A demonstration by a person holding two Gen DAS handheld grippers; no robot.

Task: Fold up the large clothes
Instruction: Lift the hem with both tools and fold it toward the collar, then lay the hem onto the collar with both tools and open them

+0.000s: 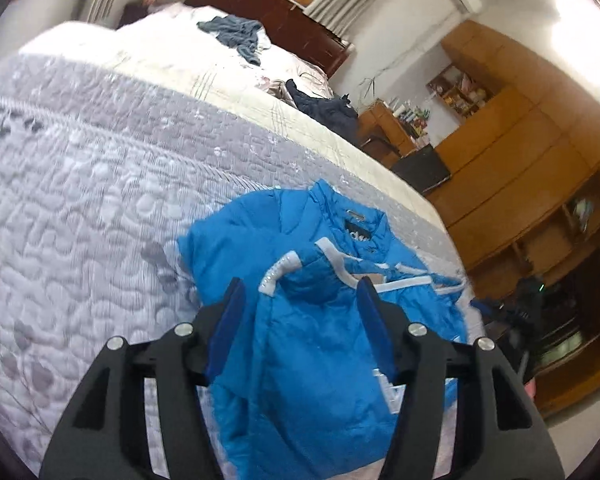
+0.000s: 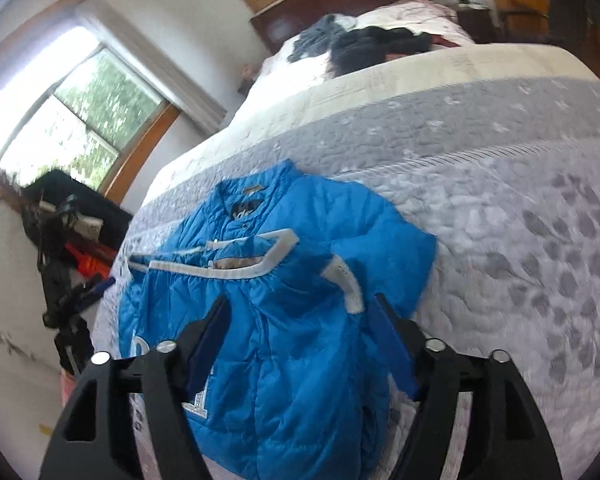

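Left wrist view, left to right: a grey quilted bedspread (image 1: 80,208) covers the near part of the bed; a blue padded jacket (image 1: 300,344) with white trim lies on it near the bed's right edge, partly folded, collar pointing away from the camera. The left gripper (image 1: 300,294) hangs above the jacket with its 2 blue-padded fingers (image 1: 228,328) spread wide apart, holding nothing. Farther back, a grey-blue garment (image 1: 236,36) and a dark garment (image 1: 324,108) lie on the pale bedding; wooden cabinets (image 1: 520,160) stand at right.

Right wrist view, left to right: a window (image 2: 72,116), then the same jacket (image 2: 268,320) on the bedspread (image 2: 520,240) near the bed's left edge. The right gripper (image 2: 300,308) is likewise spread open and empty above the jacket.
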